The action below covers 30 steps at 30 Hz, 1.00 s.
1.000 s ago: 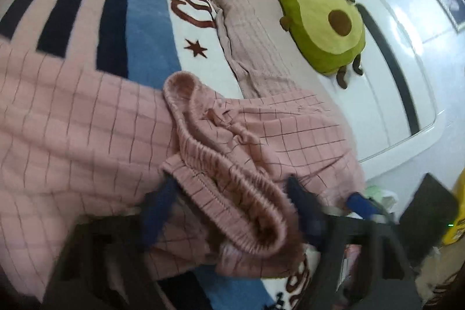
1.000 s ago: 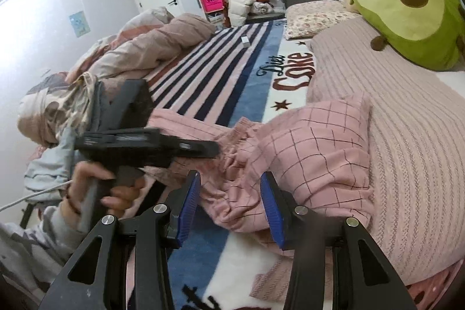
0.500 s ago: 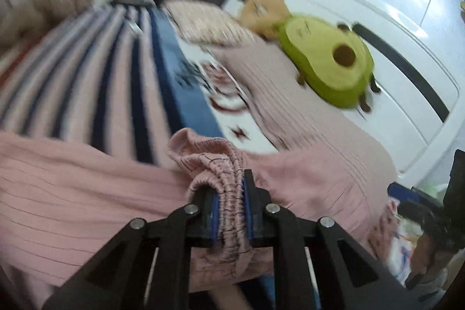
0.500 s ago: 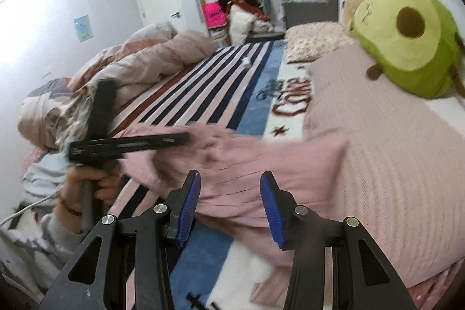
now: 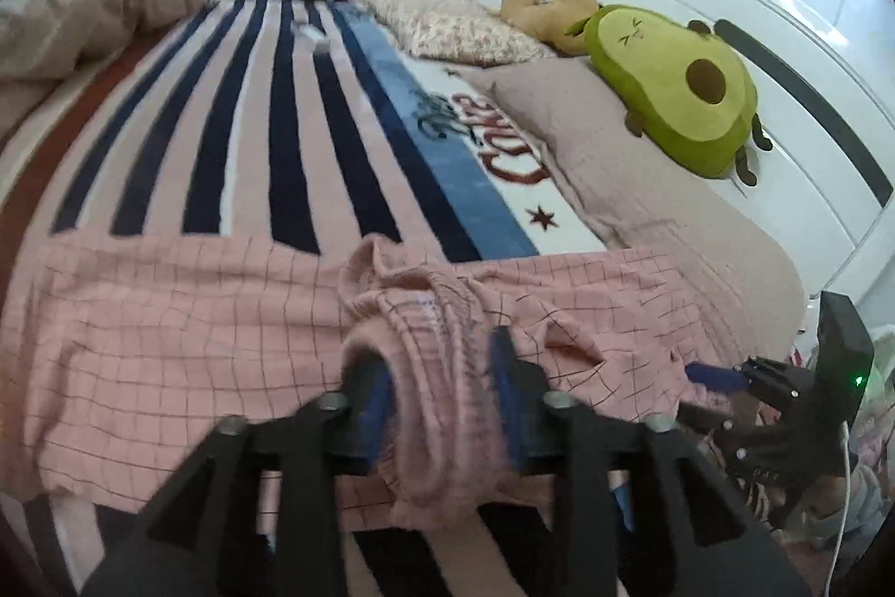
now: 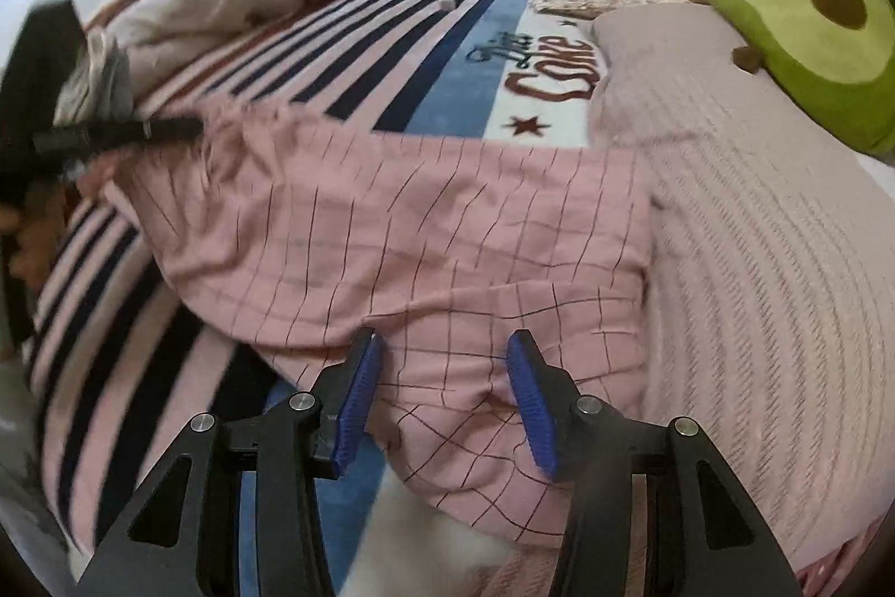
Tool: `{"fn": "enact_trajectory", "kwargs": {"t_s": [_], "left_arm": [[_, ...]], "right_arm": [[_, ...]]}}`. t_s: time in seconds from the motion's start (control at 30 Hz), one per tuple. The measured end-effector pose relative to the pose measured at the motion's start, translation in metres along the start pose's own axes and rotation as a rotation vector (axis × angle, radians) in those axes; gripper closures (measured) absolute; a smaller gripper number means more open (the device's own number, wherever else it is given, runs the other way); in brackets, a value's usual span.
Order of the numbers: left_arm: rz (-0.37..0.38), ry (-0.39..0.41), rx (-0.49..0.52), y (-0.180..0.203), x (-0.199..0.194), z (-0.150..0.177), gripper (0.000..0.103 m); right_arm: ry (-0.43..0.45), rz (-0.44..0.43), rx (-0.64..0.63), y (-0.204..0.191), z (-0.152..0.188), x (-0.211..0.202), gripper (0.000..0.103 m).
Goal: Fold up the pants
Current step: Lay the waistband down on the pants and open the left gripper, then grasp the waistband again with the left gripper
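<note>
The left claw (image 5: pixel 442 390) has just been opening and stands wide with the gathered waistband (image 5: pixel 430 351) loose between its pads, so the risk is that band slumping back into a heap and spoiling the fold. The pink checked pants (image 6: pixel 447 228) lie spread across the striped blanket (image 5: pixel 268 110), below the avocado cushion (image 5: pixel 671 93) at two o'clock. The right claw (image 6: pixel 442 395) has also just been opening, tilted down, half wide over the pants' near edge at six o'clock, gripping nothing.

one pants (image 5: pixel 224 328), two tools (image 5: pixel 442 390), two plushies (image 5: pixel 671 93)
</note>
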State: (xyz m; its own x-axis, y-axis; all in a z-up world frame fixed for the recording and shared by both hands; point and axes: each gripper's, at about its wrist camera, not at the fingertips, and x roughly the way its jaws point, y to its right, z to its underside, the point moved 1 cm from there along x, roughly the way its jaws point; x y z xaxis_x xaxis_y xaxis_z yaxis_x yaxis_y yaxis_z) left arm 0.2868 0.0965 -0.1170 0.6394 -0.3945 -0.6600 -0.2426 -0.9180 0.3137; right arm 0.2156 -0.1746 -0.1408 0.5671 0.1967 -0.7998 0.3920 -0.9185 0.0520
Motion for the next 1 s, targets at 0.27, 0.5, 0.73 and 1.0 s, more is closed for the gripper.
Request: {"fn": "enact_trajectory", "kwargs": {"t_s": [0.27, 0.5, 0.73, 1.0], "left_arm": [[-0.054, 0.111, 0.031, 0.003, -0.022, -0.005, 0.022], [-0.061, 0.007, 0.049, 0.010, 0.014, 0.004, 0.029], [-0.130, -0.109, 0.049, -0.005, 0.040, 0.024, 0.033], [-0.025, -0.119, -0.006, -0.011, 0.026, 0.049, 0.032]], "right_arm": [[0.008, -0.090, 0.030, 0.010, 0.009, -0.020, 0.062], [0.105, -0.043, 0.082, 0.023, -0.021, -0.024, 0.062], [-0.010, -0.025, 0.060, 0.022, 0.001, 0.016, 0.062], [-0.010, 0.003, 0.038, 0.018, 0.008, 0.007, 0.063]]}}
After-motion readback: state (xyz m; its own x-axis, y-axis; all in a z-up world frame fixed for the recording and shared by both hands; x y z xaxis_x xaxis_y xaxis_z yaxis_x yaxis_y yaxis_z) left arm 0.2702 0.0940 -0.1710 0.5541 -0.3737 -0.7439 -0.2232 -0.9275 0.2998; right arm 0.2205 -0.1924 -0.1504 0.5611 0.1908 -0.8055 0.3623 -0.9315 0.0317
